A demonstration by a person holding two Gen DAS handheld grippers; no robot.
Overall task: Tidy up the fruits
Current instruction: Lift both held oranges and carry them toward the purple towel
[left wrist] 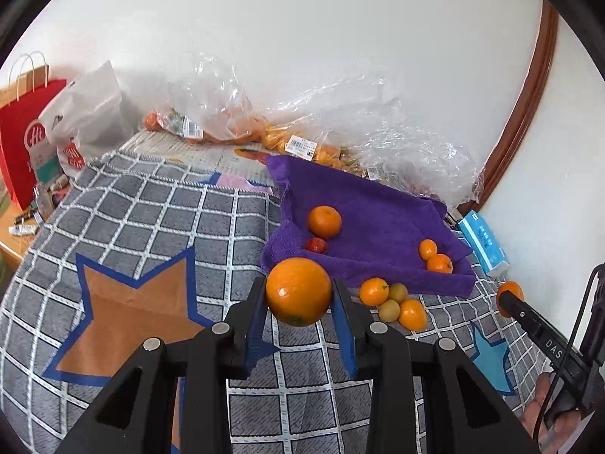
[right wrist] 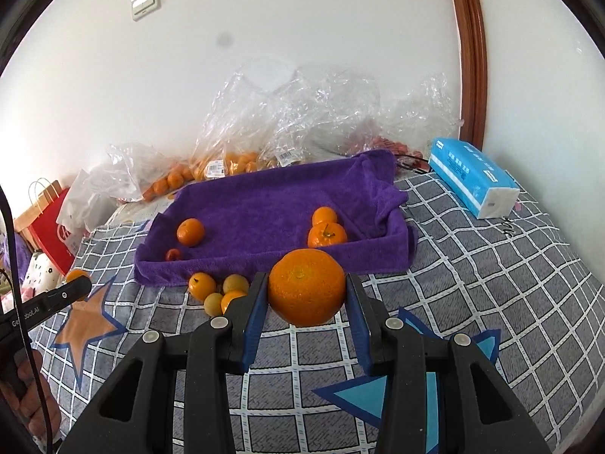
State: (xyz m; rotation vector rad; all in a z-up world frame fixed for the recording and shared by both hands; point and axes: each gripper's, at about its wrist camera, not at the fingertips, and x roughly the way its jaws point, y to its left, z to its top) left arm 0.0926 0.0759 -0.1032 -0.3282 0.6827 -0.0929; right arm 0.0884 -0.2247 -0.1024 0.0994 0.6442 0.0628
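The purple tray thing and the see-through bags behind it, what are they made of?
The purple tray looks lined with soft, fuzzy towel cloth: matte, with folds and a floppy corner. What lies under the cloth is hidden. The see-through bags look like thin plastic film: shiny, crinkled, and the oranges show through them.

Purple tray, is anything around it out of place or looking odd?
Yes. Four small fruits, two orange and two yellowish, sit loose on the blanket against the purple tray front wall instead of inside. The tray's towel lining is rumpled at its right corner. Nothing looks spilled or damaged.
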